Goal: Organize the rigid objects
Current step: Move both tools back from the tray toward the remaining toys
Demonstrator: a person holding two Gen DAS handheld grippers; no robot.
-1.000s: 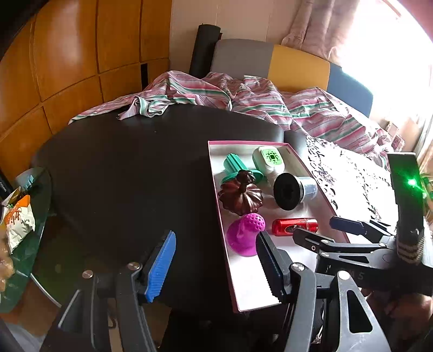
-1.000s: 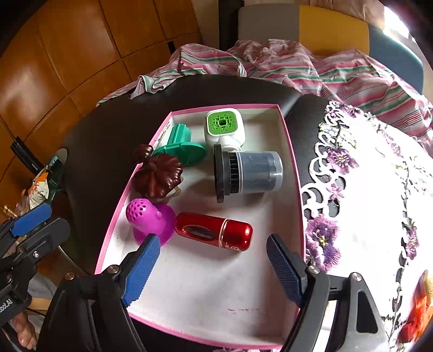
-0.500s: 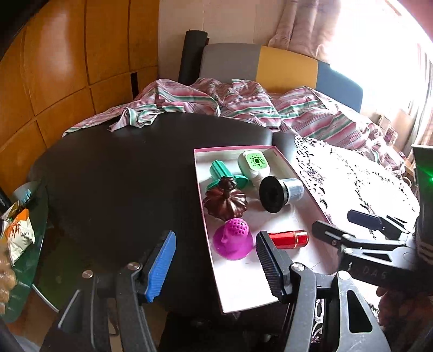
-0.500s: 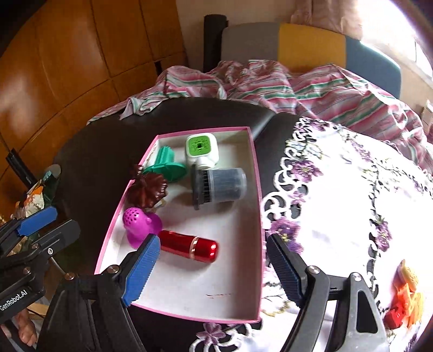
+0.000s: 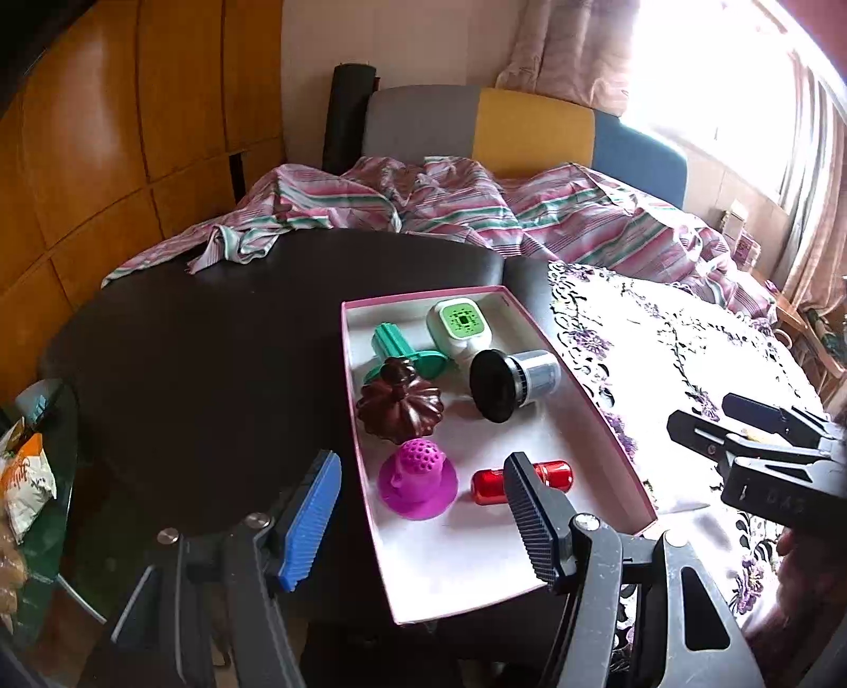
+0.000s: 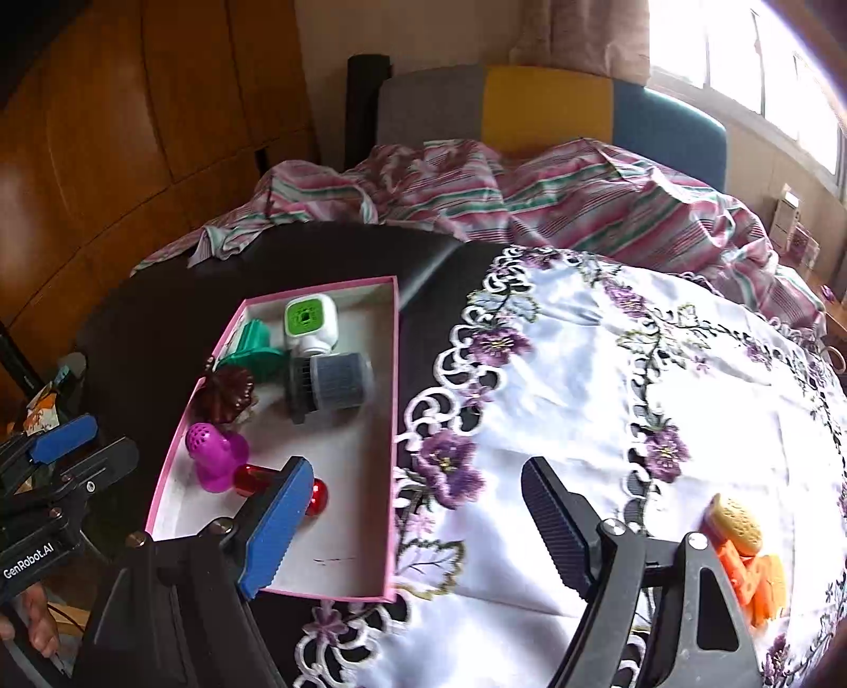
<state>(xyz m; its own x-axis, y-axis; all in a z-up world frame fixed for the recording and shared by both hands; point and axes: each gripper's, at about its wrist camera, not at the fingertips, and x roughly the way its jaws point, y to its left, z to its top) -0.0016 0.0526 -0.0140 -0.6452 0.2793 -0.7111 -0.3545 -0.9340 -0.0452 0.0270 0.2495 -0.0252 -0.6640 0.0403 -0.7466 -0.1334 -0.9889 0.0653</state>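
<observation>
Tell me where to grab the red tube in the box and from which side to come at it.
Grip the red tube across the middle of its barrel, coming from above. It lies flat on the floor of the box, with bare floor on both long sides. The purple cup sits near one end, so an end approach is crowded.

place: home bedroom | cues: striped bedding (image 5: 476, 211), padded headboard (image 5: 529, 127), curtain (image 5: 571, 47), embroidered tablecloth (image 6: 609, 381)

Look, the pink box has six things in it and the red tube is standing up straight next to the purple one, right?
Almost. The pink box does hold six things, and the red tube is next to the purple one, but it isn't standing up. It lies flat on its side on the box floor; the left wrist view shows it best.
</observation>
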